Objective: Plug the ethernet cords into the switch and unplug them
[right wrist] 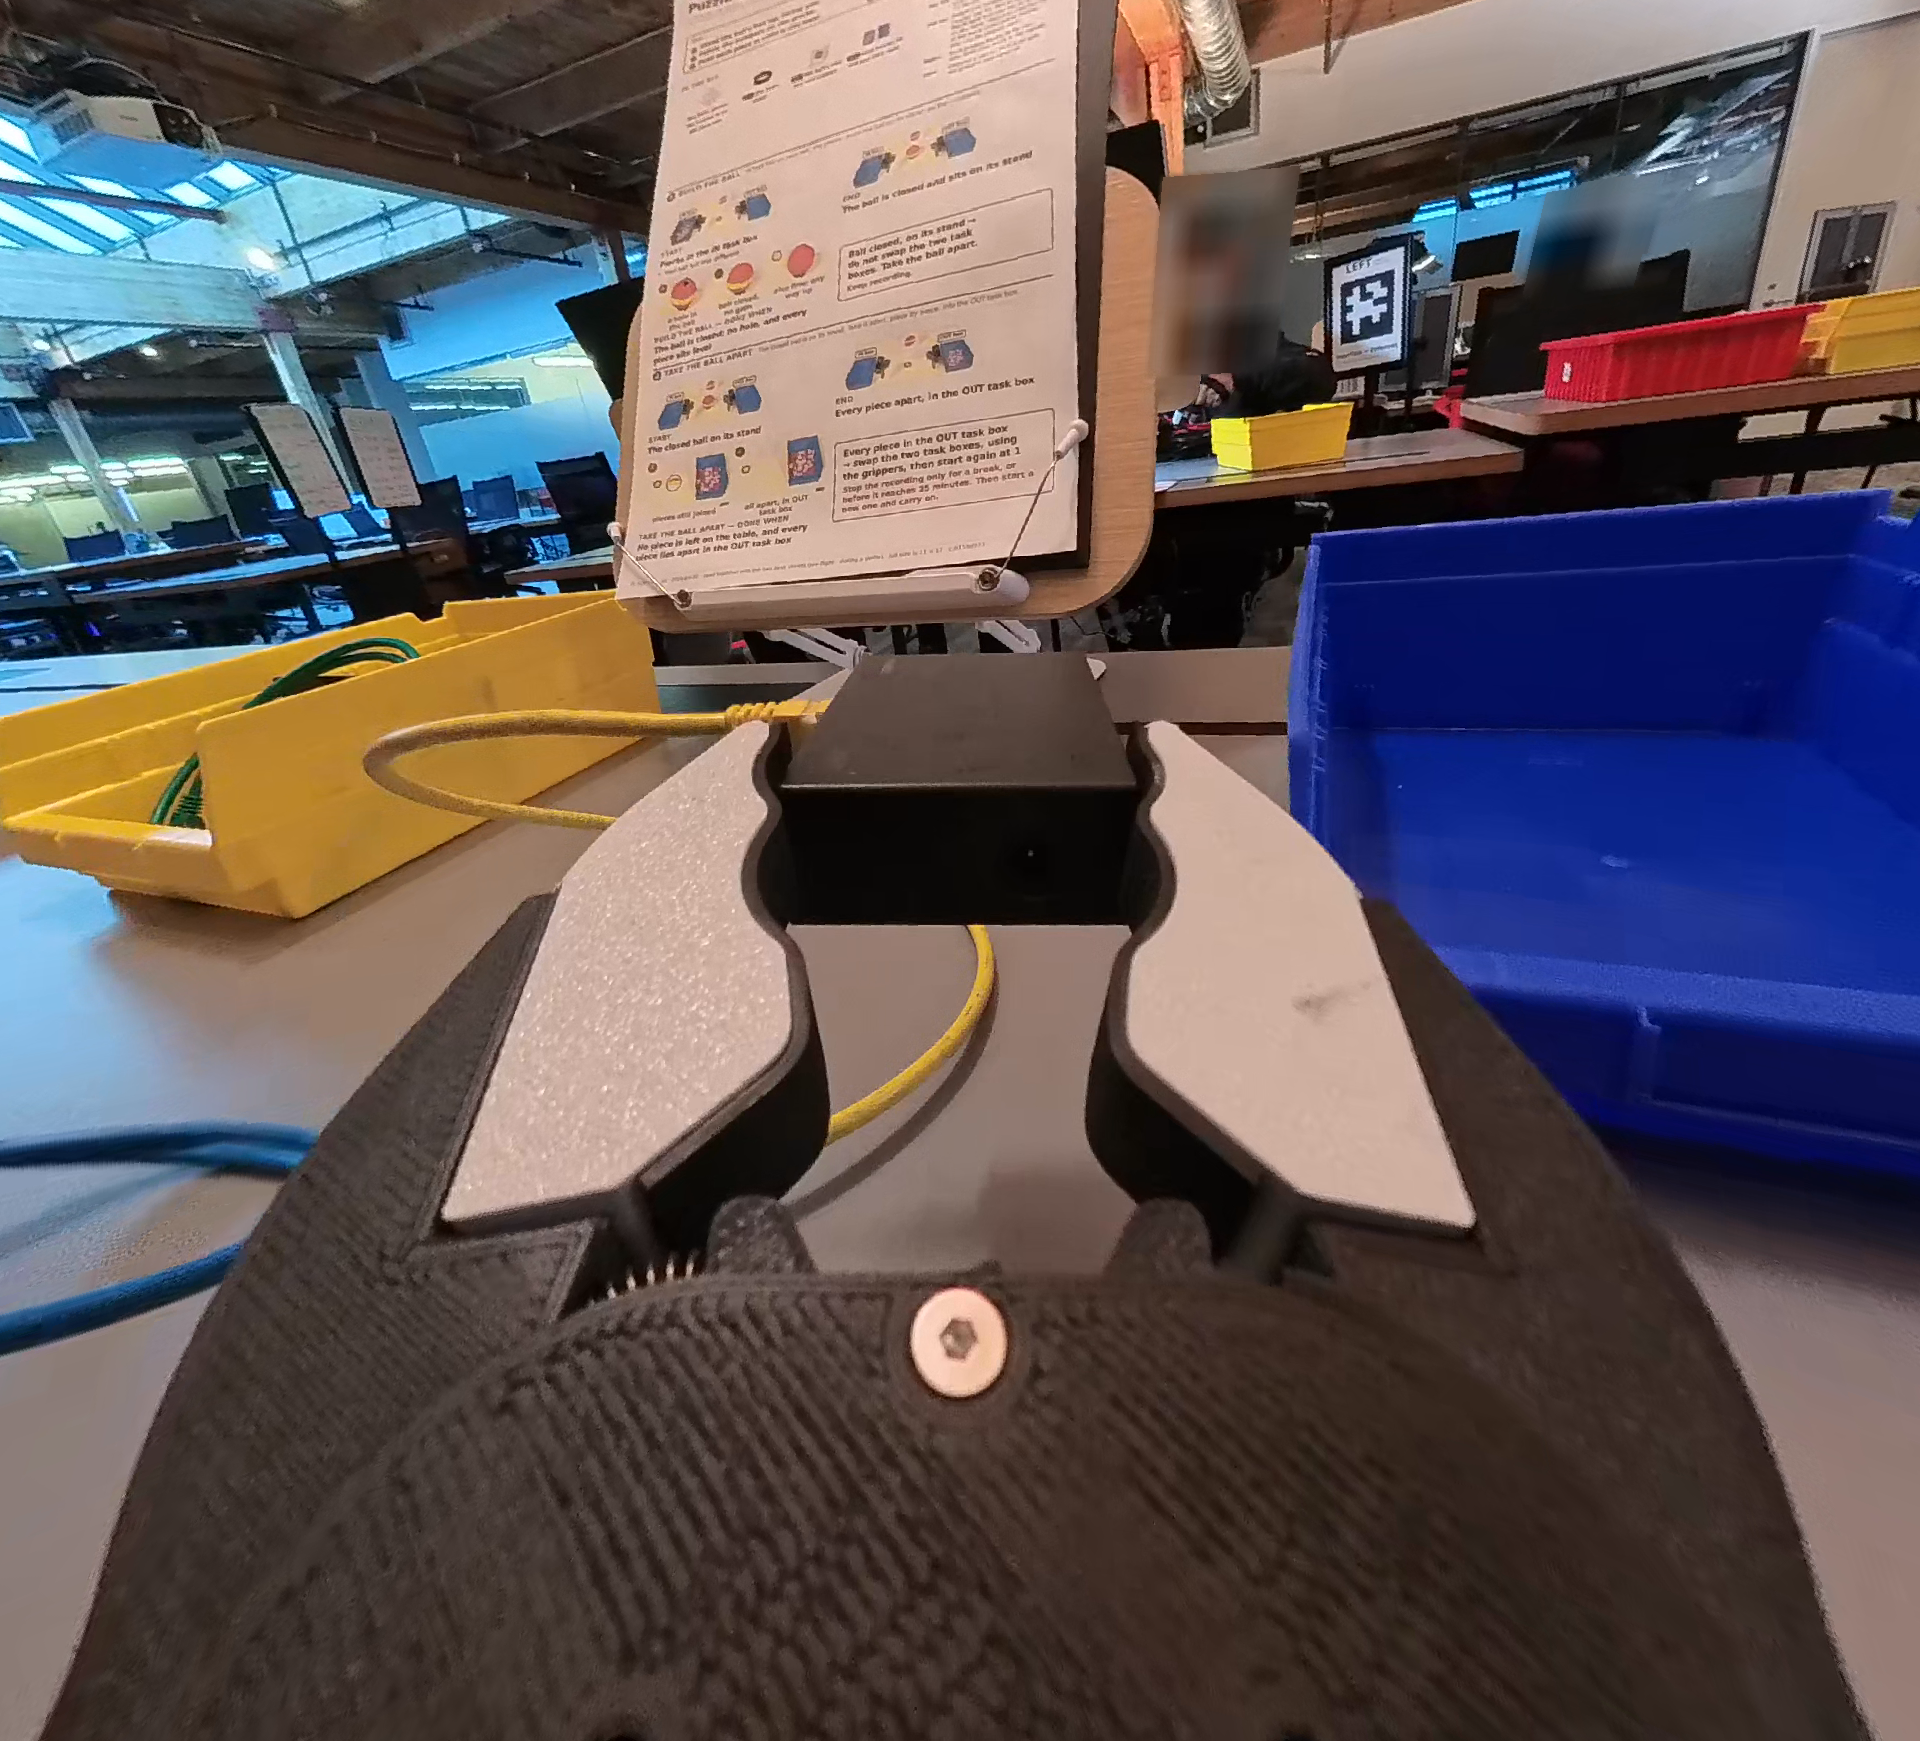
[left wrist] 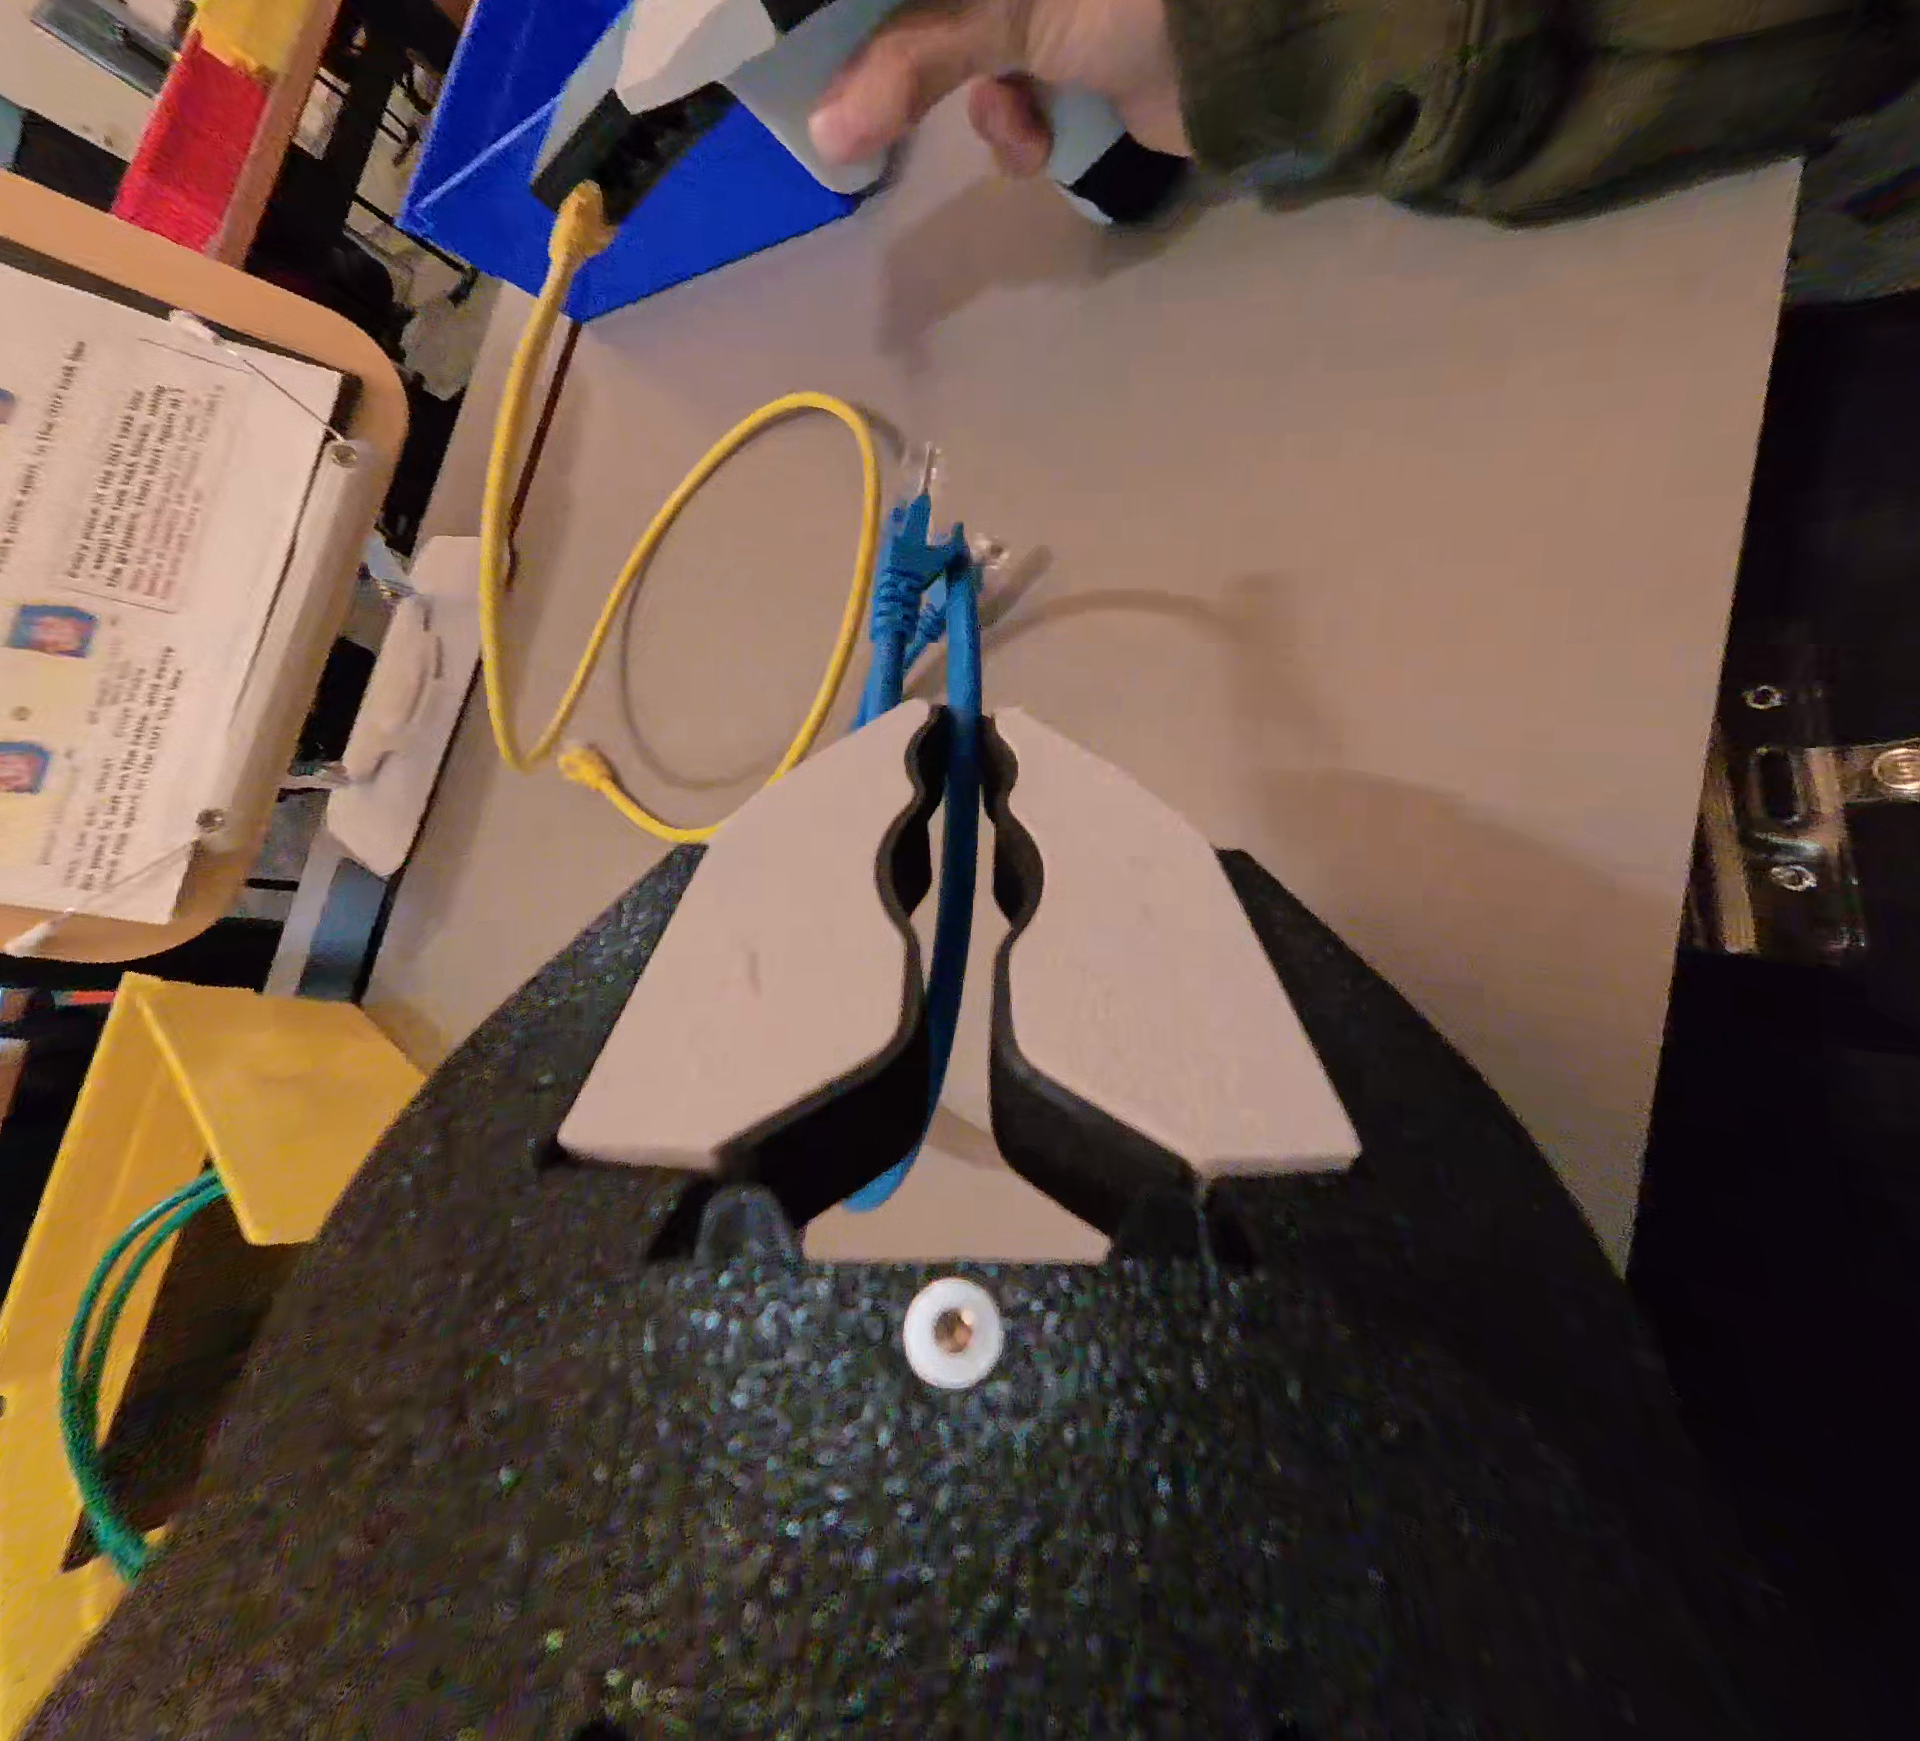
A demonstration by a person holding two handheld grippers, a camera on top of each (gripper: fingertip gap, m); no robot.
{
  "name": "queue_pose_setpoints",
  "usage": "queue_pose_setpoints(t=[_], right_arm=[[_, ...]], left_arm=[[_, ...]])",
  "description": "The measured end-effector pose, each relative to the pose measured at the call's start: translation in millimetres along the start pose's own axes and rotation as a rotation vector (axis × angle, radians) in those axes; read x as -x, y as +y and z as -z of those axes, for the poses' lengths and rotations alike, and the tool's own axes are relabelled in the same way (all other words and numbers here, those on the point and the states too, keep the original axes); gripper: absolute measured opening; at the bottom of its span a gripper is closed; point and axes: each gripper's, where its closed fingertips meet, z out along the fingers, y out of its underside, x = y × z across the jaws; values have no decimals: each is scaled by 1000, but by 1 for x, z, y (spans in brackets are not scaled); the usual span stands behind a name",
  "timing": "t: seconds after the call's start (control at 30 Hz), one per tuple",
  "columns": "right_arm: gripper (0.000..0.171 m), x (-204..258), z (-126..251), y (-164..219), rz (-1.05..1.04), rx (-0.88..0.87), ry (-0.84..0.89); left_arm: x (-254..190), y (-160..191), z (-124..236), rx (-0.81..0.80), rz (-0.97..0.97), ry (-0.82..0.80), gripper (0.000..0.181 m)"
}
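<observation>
Risk: left gripper (left wrist: 961,746), jaws pinched on thin blue ethernet cord (left wrist: 961,652), may slip; right gripper (right wrist: 956,756) clamps small black plastic switch (right wrist: 956,787), yellow cord (right wrist: 582,725) plugged at nine o'clock.

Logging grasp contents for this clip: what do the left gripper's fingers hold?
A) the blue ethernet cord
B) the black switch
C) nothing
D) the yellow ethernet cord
A: in the left wrist view the blue ethernet cord runs between the left gripper fingers; the right gripper holds the black switch.
</observation>
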Motion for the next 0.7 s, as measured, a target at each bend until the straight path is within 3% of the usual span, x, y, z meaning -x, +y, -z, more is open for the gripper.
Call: queue_pose_setpoints(t=[0.13, 0.2, 0.37, 0.43, 0.53, 0.7], right_arm=[[62, 0, 0, 0, 0, -3, -2], [62, 0, 1, -1, 0, -5, -2], [62, 1, 0, 0, 0, 0, -6], [62, 1, -1, 0, 6, 2, -7], [62, 3, -1, 1, 14, 5, -13], [62, 5, -1, 0, 17, 0, -28]], left_arm=[[-13, 22, -35, 28, 74, 12, 6], [-29, 32, -45, 57, 132, 117, 7], [-50, 21, -38, 3, 246, 351, 27], [-40, 12, -31, -46, 294, 365, 20], [-23, 23, -37, 8, 270, 341, 18], [-39, 29, -52, 10, 220, 462, 19]])
